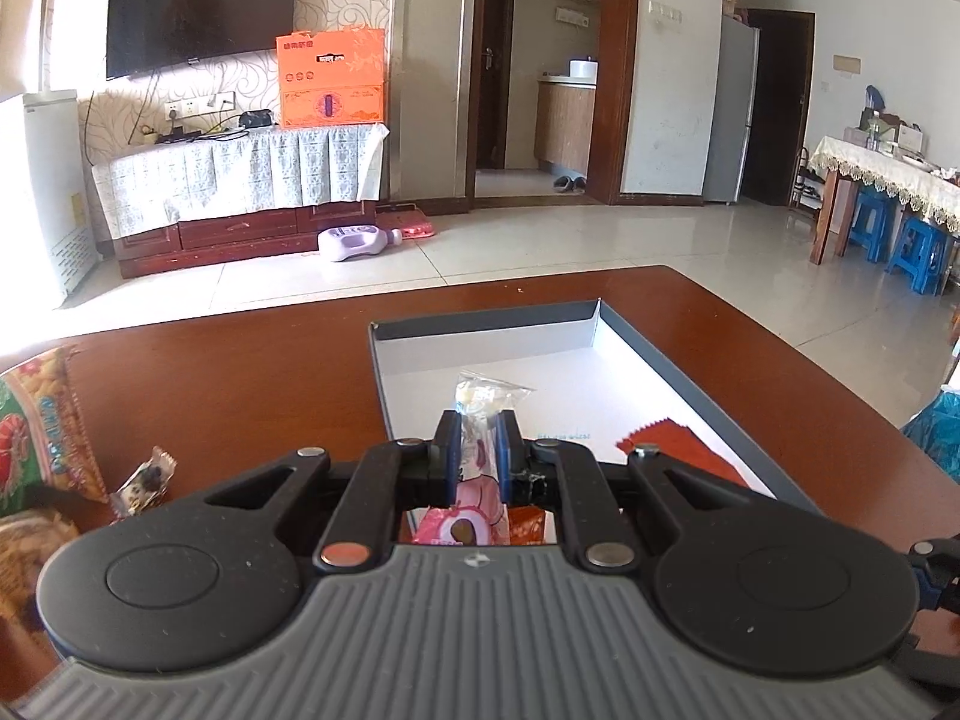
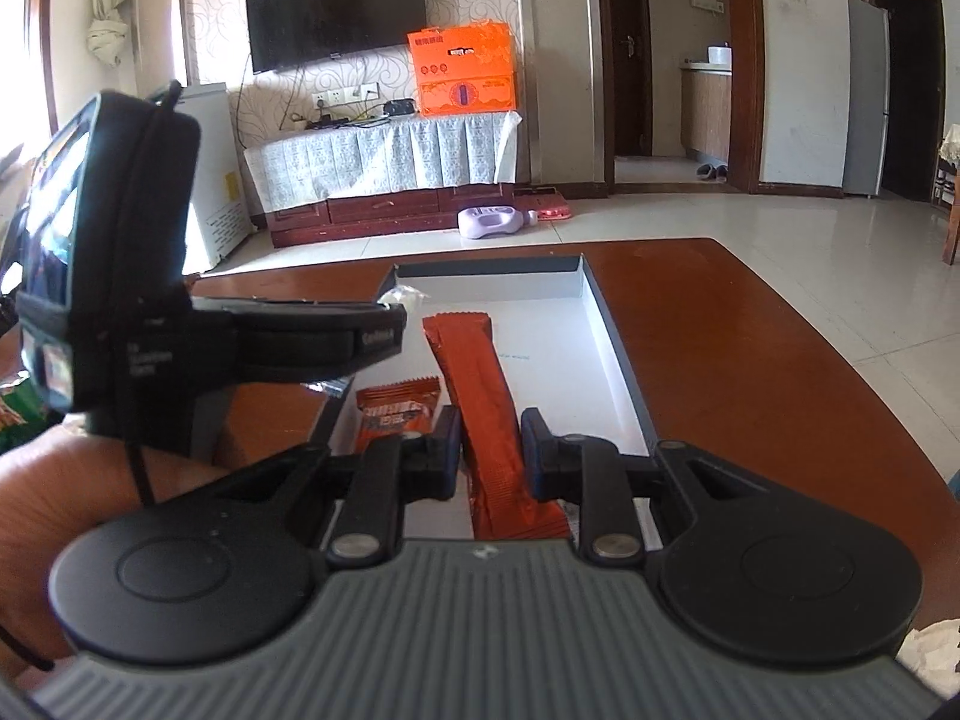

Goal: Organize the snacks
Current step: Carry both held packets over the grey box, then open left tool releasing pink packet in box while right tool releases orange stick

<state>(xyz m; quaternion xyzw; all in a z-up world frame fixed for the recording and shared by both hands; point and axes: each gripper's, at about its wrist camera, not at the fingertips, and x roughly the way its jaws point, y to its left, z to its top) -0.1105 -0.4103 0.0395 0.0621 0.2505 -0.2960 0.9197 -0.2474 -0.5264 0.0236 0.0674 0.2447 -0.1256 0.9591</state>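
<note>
We held the left tongs [image 1: 478, 441] closed on a pink snack packet [image 1: 474, 480], its long axis running away from us, clear end pointing toward the box's far wall. The right tongs [image 2: 491, 444] gripped a long orange bar [image 2: 480, 384], lengthwise and leaning left at its far end. Both hung over the open box [image 1: 480, 348] on the brown surface [image 1: 240, 372]. A small orange packet [image 2: 399, 408] lay inside.

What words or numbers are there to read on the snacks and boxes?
None can be read for sure.
Small orange packet: bold print, blurred.
Pink snack in the left tool: blurred.
White tray: tiny blue print, too small.
Orange box: characters, too blurred.
Black device: small white lettering, unreadable.
</note>
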